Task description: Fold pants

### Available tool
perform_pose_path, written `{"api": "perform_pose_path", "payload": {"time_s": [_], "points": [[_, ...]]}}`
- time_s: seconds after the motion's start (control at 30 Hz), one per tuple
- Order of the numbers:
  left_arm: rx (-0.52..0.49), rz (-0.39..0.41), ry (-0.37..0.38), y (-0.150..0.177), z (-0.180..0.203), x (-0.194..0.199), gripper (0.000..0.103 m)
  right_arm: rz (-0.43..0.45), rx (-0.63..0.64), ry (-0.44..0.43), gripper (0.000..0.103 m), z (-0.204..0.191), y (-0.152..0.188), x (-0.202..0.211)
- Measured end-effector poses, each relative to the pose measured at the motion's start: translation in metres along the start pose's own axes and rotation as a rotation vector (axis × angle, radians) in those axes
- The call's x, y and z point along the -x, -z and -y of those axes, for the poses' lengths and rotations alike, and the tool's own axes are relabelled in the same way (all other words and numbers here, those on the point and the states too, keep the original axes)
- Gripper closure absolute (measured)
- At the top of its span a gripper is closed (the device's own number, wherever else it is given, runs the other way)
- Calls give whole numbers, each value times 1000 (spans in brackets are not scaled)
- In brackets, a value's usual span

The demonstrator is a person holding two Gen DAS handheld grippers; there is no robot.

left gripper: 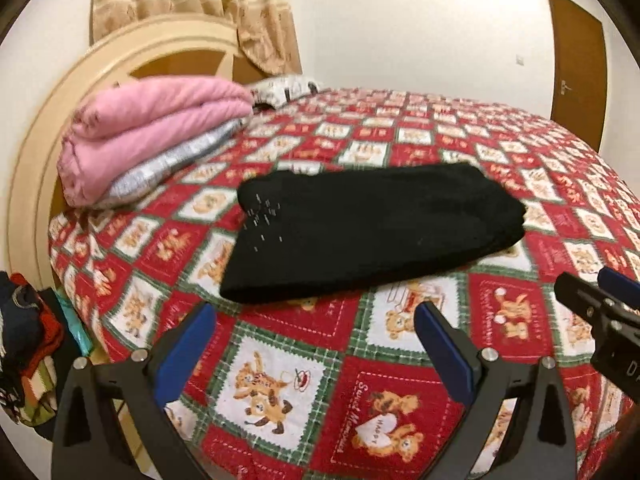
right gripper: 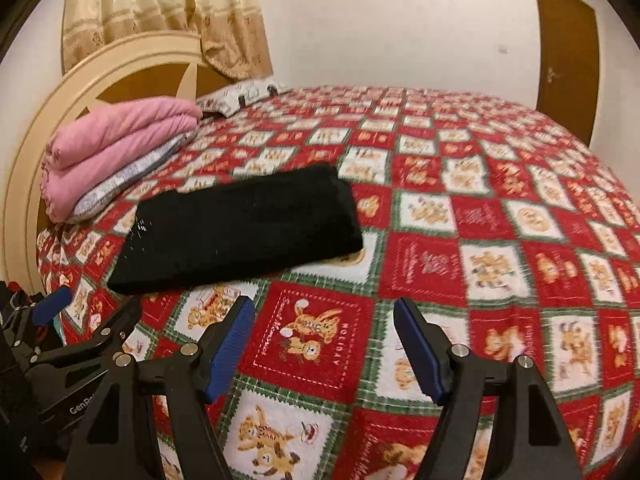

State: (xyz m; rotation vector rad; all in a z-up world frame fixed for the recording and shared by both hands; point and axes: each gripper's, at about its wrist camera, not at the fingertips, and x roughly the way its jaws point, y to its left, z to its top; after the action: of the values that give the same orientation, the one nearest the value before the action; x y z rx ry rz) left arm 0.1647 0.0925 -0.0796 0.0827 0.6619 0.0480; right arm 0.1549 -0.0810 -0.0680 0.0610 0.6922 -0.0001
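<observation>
Blankets (left gripper: 152, 128), pink over grey, sat folded at the far left of the bed (left gripper: 440, 128) by the headboard, and just right of them lay the black pants (left gripper: 372, 232), already a flat, doubled bundle on the teddy-bear quilt. My left gripper (left gripper: 316, 336) hung near the bundle's close edge with its jaws apart and nothing between them; my right gripper (right gripper: 324, 336) was further right, likewise spread and empty. The pants looked soft, light and limp to me, likely to sag, so I judged a pinch through all layers at a corner safest.
</observation>
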Motion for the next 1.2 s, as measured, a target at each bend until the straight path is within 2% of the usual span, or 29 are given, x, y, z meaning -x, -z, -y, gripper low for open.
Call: {"api": "perform_pose_path", "payload": {"time_s": [0.13, 0.33, 0.7, 0.87, 1.2], "points": [[-3, 58, -19, -5, -4, 24, 0, 78, -2, 17, 30, -1, -3, 32], [20, 127, -2, -8, -14, 52, 0, 167, 26, 21, 25, -13, -9, 70], [16, 189, -19, -11, -14, 75, 0, 224, 44, 16, 25, -24, -9, 93], [48, 177, 11, -13, -17, 76, 0, 229, 41, 20, 25, -24, -8, 94], [44, 202, -7, -14, -16, 81, 0, 238, 27, 30, 25, -19, -8, 96]]}}
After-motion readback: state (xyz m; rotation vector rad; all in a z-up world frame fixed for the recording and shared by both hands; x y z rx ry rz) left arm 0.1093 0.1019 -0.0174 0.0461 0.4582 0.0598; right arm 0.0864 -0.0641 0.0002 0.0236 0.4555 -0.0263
